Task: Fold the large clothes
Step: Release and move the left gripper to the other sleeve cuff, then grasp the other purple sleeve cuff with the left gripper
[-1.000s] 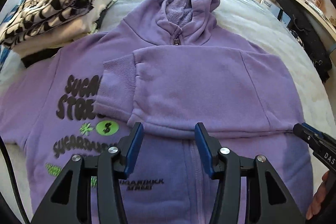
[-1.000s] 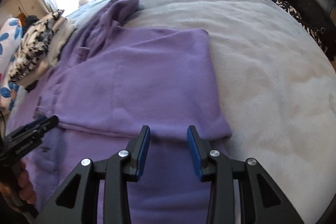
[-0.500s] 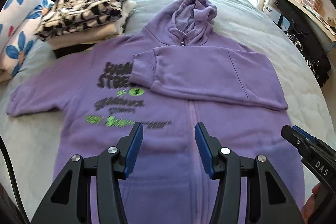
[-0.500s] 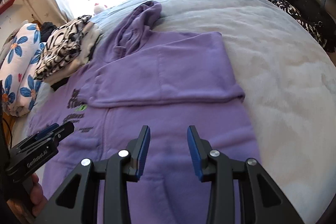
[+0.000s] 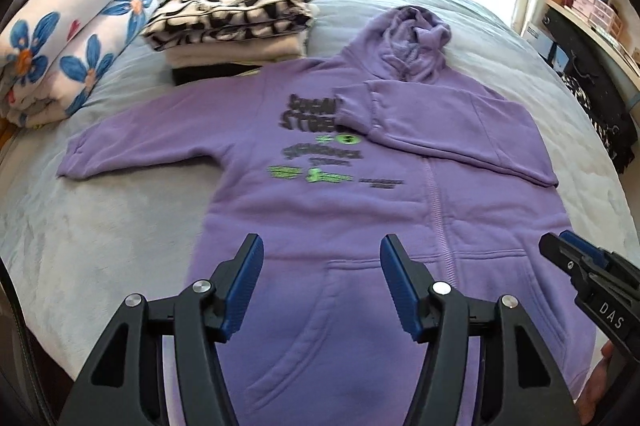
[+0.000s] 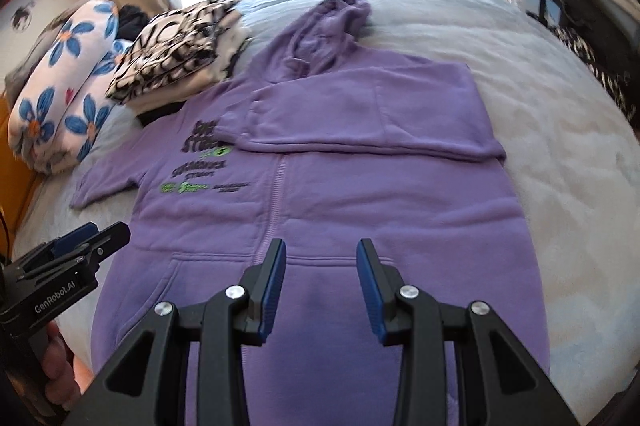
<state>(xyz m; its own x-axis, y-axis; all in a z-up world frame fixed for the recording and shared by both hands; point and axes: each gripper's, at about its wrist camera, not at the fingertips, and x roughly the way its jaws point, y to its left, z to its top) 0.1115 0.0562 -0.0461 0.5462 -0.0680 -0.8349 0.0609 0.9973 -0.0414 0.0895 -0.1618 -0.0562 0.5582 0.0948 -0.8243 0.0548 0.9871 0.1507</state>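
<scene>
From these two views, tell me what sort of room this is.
Most likely a bedroom: the purple hoodie lies on a grey-blanketed bed, with rolled floral bedding and a stack of folded clothes near a bright window.

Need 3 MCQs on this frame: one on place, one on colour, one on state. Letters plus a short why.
1. Where is the stack of folded clothes?
A. on the hoodie
B. beyond the hoodie's spread sleeve, beside the flowered bedding
C. on the shelf

2. What colour is the hoodie?
A. purple
B. grey
C. black

3. How do the hoodie's sleeves lie?
A. both spread out
B. both folded in
C. one folded across the chest, one spread out

Answers:
1 B: the stack sits on the bed next to the flowered bedding.
2 A: purple with black and green print.
3 C: the folded sleeve lies across the chest; the spread sleeve lies out flat.
</scene>
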